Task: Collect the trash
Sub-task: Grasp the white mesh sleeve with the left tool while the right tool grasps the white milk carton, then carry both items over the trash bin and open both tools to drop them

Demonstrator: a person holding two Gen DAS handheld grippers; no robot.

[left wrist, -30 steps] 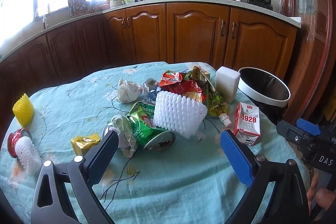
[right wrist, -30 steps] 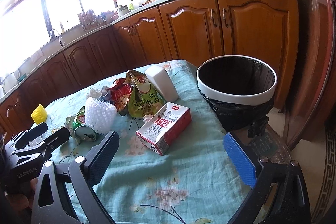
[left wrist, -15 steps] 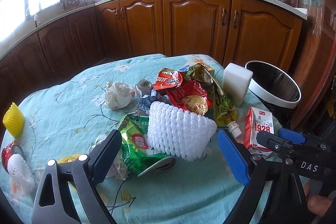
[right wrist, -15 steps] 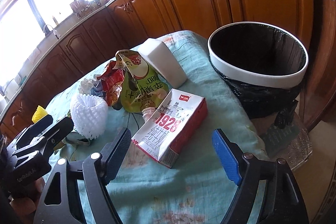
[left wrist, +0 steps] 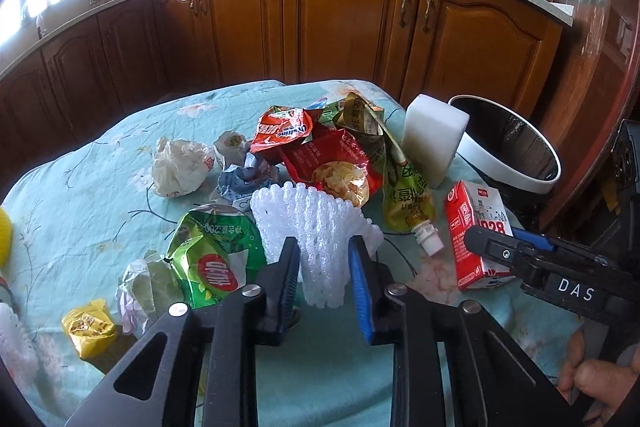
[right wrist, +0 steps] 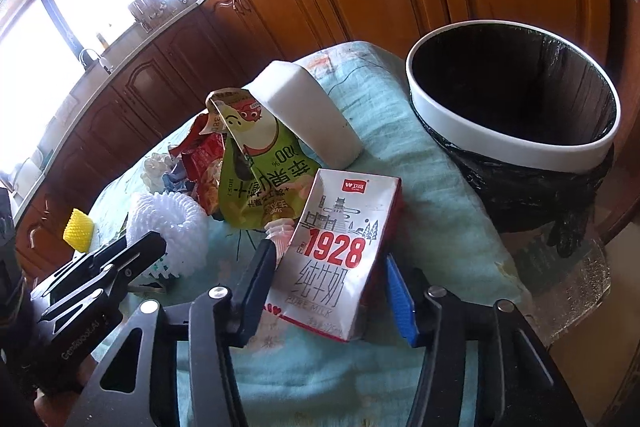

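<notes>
I had both grippers down at the pile, grasp step, nothing in the bin (right wrist: pixel 508 151) yet as far as I could see, its inside looked dark and bare. Left gripper (left wrist: pixel 324 267) had its jaws narrowed around the lower edge of the white foam net (left wrist: pixel 316 227), pads right at the mesh on both sides; whether they were truly pinching or just touching I couldn't tell. That net lay well away from the bin, w/ the red snack bag (left wrist: pixel 332 163) and the green juice pouch (right wrist: pixel 260 179) between, and the crushed green can (left wrist: pixel 212 259) just beside it on the side away from the bin. Right gripper (right wrist: pixel 328 283) straddled the near end of the milk carton (right wrist: pixel 340 251), jaws partly closed w/ a thin gap at each pad, so not gripping yet by my read. Carton lay flat on the tablecloth (right wrist: pixel 440 219), near the bin, w/ the white block (right wrist: pixel 308 115) behind it, also close to the bin rim. Next, I judged: close the right jaws fully on the carton, lift, swing over the bin rim and release. The left needs a gentle squeeze, the foam looked soft and could slip or drag the can along.
</notes>
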